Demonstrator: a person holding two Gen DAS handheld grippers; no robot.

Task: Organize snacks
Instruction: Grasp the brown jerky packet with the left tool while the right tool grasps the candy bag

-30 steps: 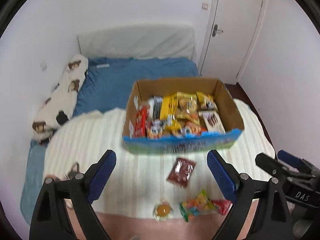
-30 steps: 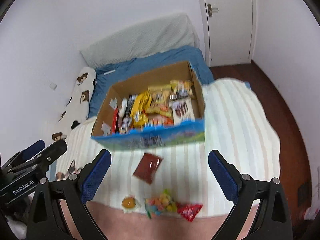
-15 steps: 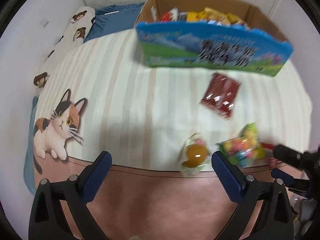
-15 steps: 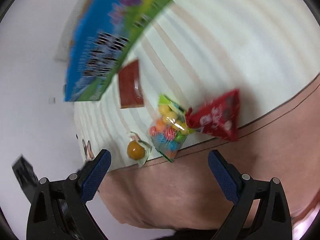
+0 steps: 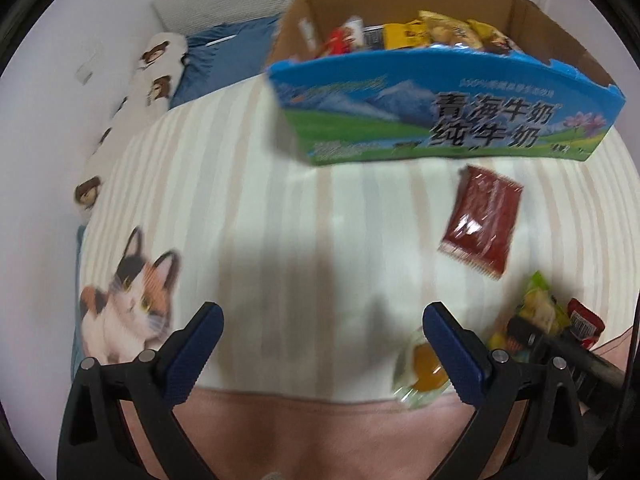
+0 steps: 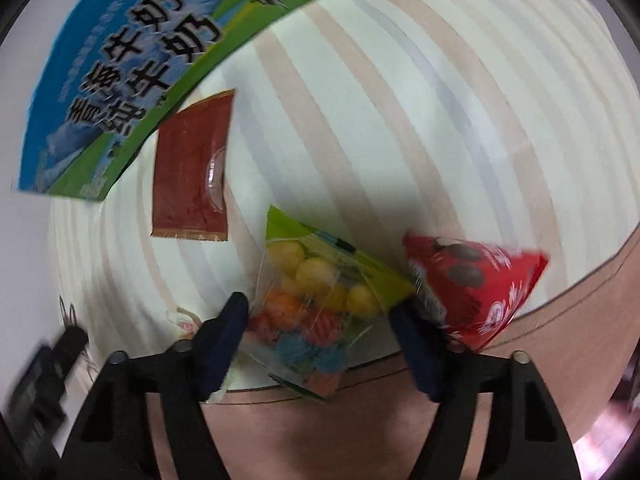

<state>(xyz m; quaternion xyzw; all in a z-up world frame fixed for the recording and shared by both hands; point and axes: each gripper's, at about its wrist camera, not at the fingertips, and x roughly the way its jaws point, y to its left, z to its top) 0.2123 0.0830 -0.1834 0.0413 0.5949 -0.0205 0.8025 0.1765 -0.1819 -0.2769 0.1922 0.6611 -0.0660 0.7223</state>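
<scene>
On the bed, a cream blanket with pale stripes carried an open cardboard box with a blue-and-green printed front, filled with packaged snacks. In front of it lay a flat dark-red sachet, apart from the box. Nearer the blanket's pink border sat a clear bag of coloured candy balls with a green top, touching a red triangular packet on one side, with a small clear-wrapped orange sweet just beside it on the other.

The right gripper pointed steeply down over the candy bag, its blue-padded jaws closing with the bag between them; the pads stood at the bag's edges, and firm pressing could not be told through the blur. The left gripper hung above bare blanket with its jaws spread wide and nothing between them, its right finger overlapping the orange sweet in view. A printed calico cat showed on the blanket beside its left finger.
</scene>
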